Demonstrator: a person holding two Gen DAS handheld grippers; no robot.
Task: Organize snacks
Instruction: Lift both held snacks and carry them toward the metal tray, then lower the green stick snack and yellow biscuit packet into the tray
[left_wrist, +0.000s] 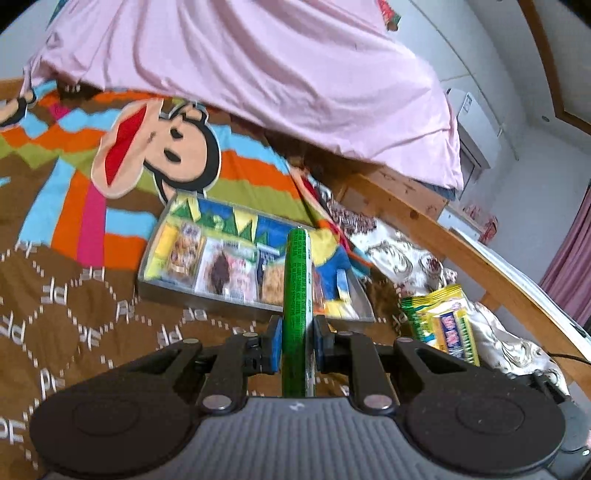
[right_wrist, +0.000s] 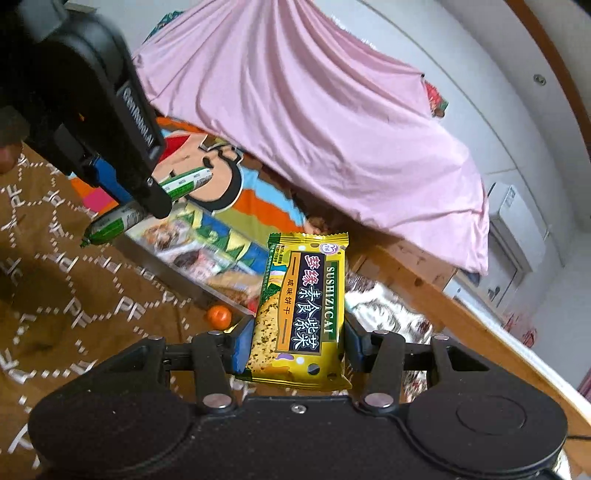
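Observation:
My left gripper (left_wrist: 297, 343) is shut on a green sausage stick (left_wrist: 296, 288) and holds it above the front edge of a clear snack tray (left_wrist: 177, 291) on the bed. The tray holds several snack packets. In the right wrist view the left gripper (right_wrist: 147, 192) appears at upper left with the sausage stick (right_wrist: 110, 225) over the tray (right_wrist: 184, 273). My right gripper (right_wrist: 293, 350) is shut on a yellow seaweed cracker packet (right_wrist: 303, 314), held upright to the right of the tray. This packet also shows in the left wrist view (left_wrist: 443, 325).
A small orange fruit (right_wrist: 218, 316) lies by the tray's near corner. The bed has a brown patterned blanket (left_wrist: 55, 314) with a monkey cartoon (left_wrist: 162, 147). A pink sheet (left_wrist: 277, 74) hangs behind. A wooden bed rail (left_wrist: 461, 251) runs along the right.

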